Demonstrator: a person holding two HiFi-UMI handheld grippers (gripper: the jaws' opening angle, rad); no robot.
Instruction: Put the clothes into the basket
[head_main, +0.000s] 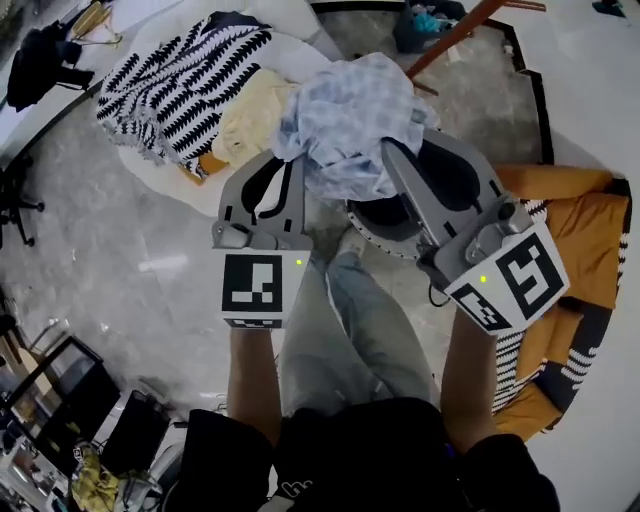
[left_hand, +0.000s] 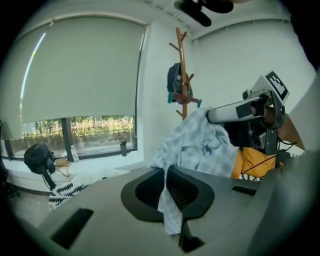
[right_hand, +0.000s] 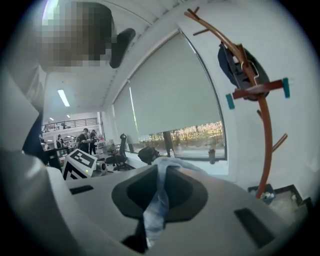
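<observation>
Closest to the head camera is the person's dark top (head_main: 370, 450), with both forearms reaching out past it to the 2 marker cubes. Each arm ends in a gripper, and both are clamped on the same blue-check shirt (head_main: 350, 120). The left gripper (left_hand: 172, 197) has its jaws pinched tight on a thin fold that hangs down between them. The right gripper (right_hand: 155, 200) does the same on another twisted edge.

So the shirt is strung between the 2 tools, bunched up in the air in front of the person. Gripping it at 2 spots probably keeps the loose fabric from trailing on the floor.

Right below the shirt there's a dark round thing with a dotted rim (head_main: 385, 243), most likely the basket, though the grippers cover most of it. If so, the shirt is lined up over it but not in yet.

More laundry waits on the floor: a black-and-white zigzag piece (head_main: 180, 85), a pale yellow one (head_main: 250, 115) touching it, and an orange one (head_main: 580, 215) well off to the right. Plenty of the job looks left.
</observation>
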